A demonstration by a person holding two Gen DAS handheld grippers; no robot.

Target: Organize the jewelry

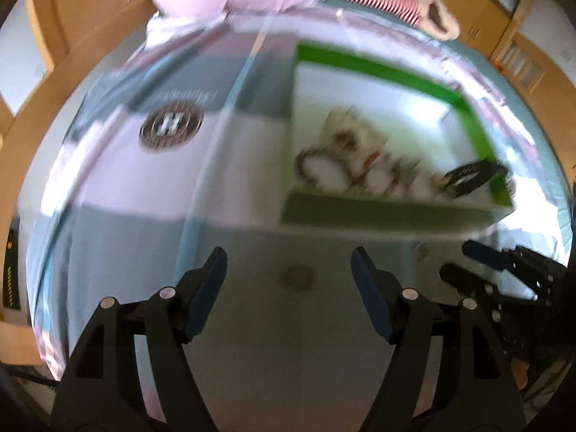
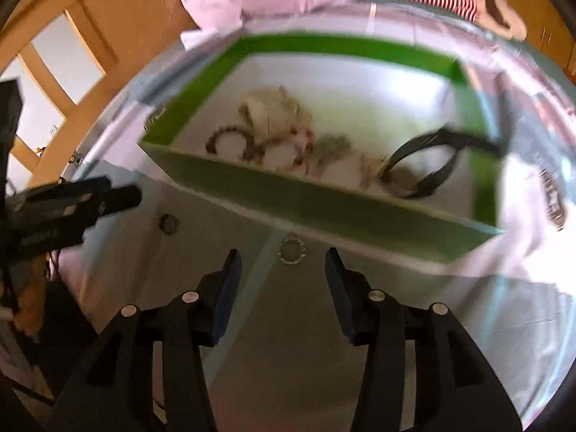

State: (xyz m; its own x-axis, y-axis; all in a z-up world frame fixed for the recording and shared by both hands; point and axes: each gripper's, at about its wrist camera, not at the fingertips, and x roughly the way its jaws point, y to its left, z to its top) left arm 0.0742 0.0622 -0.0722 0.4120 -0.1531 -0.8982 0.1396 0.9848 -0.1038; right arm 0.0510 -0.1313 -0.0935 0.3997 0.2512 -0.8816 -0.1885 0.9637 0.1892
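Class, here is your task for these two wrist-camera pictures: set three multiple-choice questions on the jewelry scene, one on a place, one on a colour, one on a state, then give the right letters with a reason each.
1. Where does the small sparkly ring lie?
A. inside the box
B. on the table outside the box, ahead of the right gripper
C. on the pink cloth

2. What colour are the walls of the box?
A. green
B. red
C. blue

3. What is between the fingers of the left gripper?
A. a bracelet
B. the black band
C. nothing

Answers: 1 B, the ring sits on the tabletop before the box's near wall. 2 A, all visible walls are green. 3 C, the fingers stand apart with only table between them.
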